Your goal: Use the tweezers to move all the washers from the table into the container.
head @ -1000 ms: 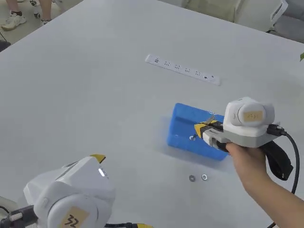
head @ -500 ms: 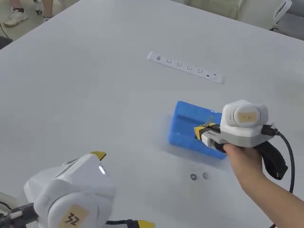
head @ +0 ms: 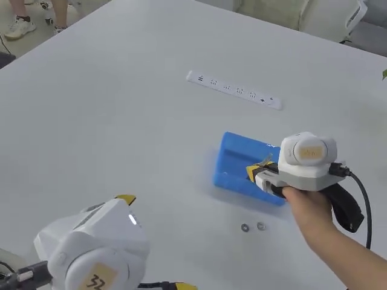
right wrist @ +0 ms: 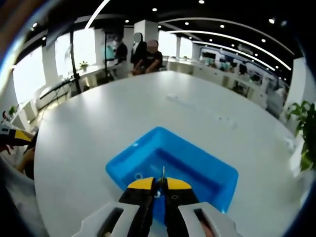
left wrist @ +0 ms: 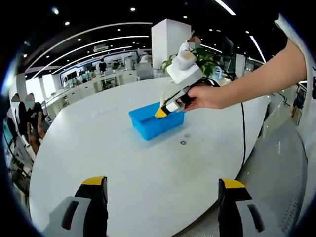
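A blue container [head: 237, 158] sits on the white table, with two small metal washers [head: 244, 228] [head: 260, 226] lying on the tabletop just in front of it. My right gripper [head: 255, 171] hovers over the container's near right part, shut on thin metal tweezers [right wrist: 163, 174] whose tip points into the container [right wrist: 197, 170]. A small washer [right wrist: 138, 176] appears to lie inside it. My left gripper [left wrist: 163, 185] stands open with nothing between its jaws, well back from the container [left wrist: 153, 121], low at the left of the head view [head: 148, 241].
A white power strip [head: 233, 89] lies beyond the container. The table's far edge [head: 290, 27] runs across the top, with chairs and people's legs past it. A black cable [head: 363, 199] trails from the right gripper.
My right gripper has drifted slightly toward the container's near edge, still shut on the tweezers. The two washers on the table and my left gripper have stayed put.
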Demonstrator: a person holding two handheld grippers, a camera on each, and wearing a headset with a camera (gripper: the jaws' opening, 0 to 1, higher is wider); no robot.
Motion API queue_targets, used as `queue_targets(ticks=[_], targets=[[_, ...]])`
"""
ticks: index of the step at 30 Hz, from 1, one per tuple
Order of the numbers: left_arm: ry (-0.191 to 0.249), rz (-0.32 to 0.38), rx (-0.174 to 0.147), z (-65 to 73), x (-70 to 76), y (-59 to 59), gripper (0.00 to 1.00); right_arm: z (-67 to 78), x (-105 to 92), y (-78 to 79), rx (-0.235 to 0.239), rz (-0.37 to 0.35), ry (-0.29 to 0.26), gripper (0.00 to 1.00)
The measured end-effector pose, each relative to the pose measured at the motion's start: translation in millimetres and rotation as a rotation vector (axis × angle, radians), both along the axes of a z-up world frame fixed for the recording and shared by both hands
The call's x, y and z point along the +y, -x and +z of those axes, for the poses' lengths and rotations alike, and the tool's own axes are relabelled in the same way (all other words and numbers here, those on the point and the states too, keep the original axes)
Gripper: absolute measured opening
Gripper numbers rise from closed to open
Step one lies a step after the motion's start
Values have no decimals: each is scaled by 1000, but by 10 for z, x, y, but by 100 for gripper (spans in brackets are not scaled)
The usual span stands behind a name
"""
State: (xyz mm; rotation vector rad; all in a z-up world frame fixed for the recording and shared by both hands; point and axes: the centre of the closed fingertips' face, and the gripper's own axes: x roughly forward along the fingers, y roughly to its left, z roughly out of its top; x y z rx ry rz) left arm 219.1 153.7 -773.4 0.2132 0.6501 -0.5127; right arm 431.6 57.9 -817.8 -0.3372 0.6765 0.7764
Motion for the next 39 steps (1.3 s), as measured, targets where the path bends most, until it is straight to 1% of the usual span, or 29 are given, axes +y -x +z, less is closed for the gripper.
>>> queue_targets(ticks=[3,8,9,13,16,20,22,24,26,29,34,37,39], targets=[[-2,5,-6,24,20,-18,95,11,4,-23,-5,-2,2,3],[0,12,-16,59,29,-34,95,100,-26,-38,-22,-24,-9,4],[-1,11,-16,60,27,-34,95,155,-45,-27,-23,-26,-13,3],[-3,6,-17,55,17,-29,95,275,-49,-17,-32,-33,-37,3],[-1,5,-20,63,13,-31,95,428,-33,21,-44,-33,-71,3],[-4,1,-23,67,12,-32,95,581,-33,40,-64,-39,-109,3],[-4,1,-23,65,15,-30,95,664,-25,73,-70,-41,-133,3],[4,-4,-23,69,3,-24,95,748,-12,129,-75,-38,-143,3],[7,-4,-24,72,1,-20,95,788,20,169,-85,-31,-150,3],[-2,-3,-26,72,4,-19,95,883,41,315,-90,-20,-166,3],[-4,-4,-25,67,-4,-17,95,930,34,501,-94,0,-159,3],[20,-10,-24,80,-39,-13,96,880,-8,539,-84,10,-148,3],[17,-11,-25,83,-44,-13,96,849,-37,569,-74,13,-140,3]])
